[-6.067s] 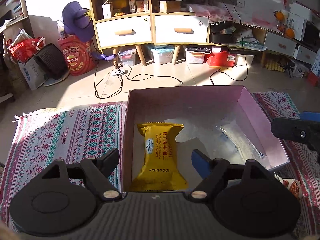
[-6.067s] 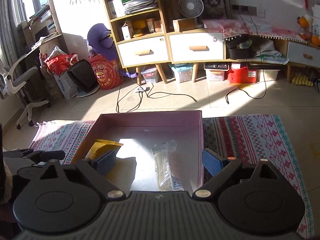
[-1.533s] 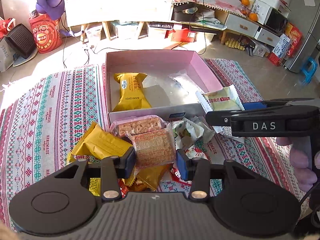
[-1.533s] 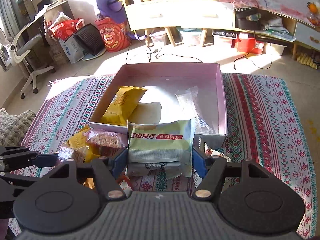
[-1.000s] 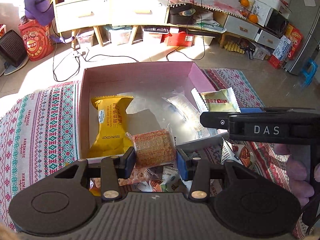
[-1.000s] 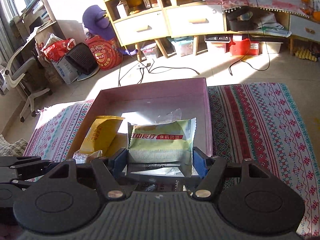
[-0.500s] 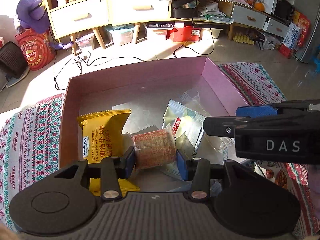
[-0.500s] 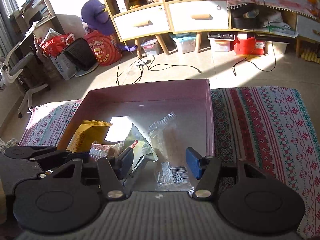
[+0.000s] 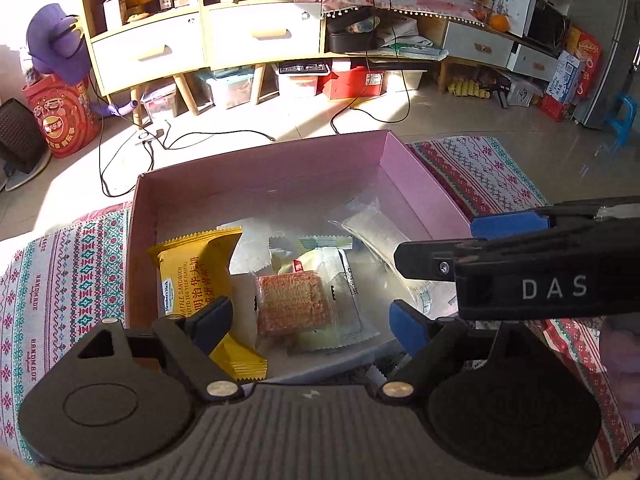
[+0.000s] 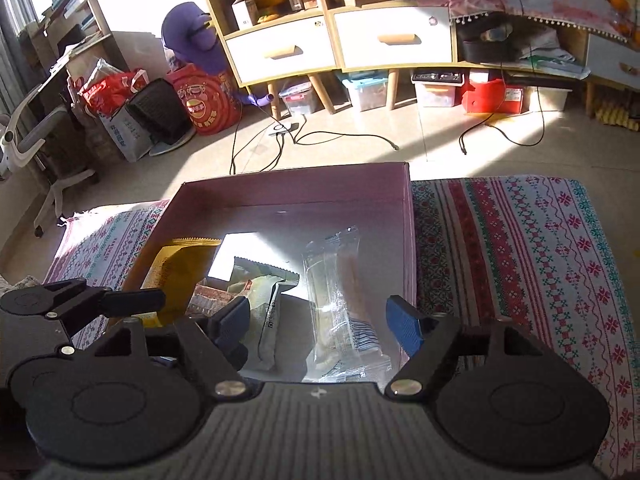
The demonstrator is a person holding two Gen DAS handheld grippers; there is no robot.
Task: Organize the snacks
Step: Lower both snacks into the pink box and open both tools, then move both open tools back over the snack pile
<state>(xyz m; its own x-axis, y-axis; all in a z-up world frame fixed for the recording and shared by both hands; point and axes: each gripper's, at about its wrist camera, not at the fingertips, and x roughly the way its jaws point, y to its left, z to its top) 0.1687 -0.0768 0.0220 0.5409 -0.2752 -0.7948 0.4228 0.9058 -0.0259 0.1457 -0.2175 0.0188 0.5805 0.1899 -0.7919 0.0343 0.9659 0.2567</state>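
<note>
The box (image 9: 416, 184) looks like matt pink cardboard with a shiny floor that mirrors the sunlight. In it lie a glossy yellow foil packet (image 9: 196, 280), a clear crinkled plastic wrapper (image 10: 340, 292) and a rough-textured cracker (image 9: 294, 304) under clear film. The patterned cloth (image 10: 520, 248) beneath is woven and matt. The gripper fingers (image 9: 406, 326) carry ribbed blue pads on black plastic.

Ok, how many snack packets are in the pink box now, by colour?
Yellow foil waffle-sandwich packet: 1
Clear wrapper with reddish-brown cracker: 1
Pale green-and-white packet: 1
Long clear plastic packet: 1
Total in pink cardboard box: 4
</note>
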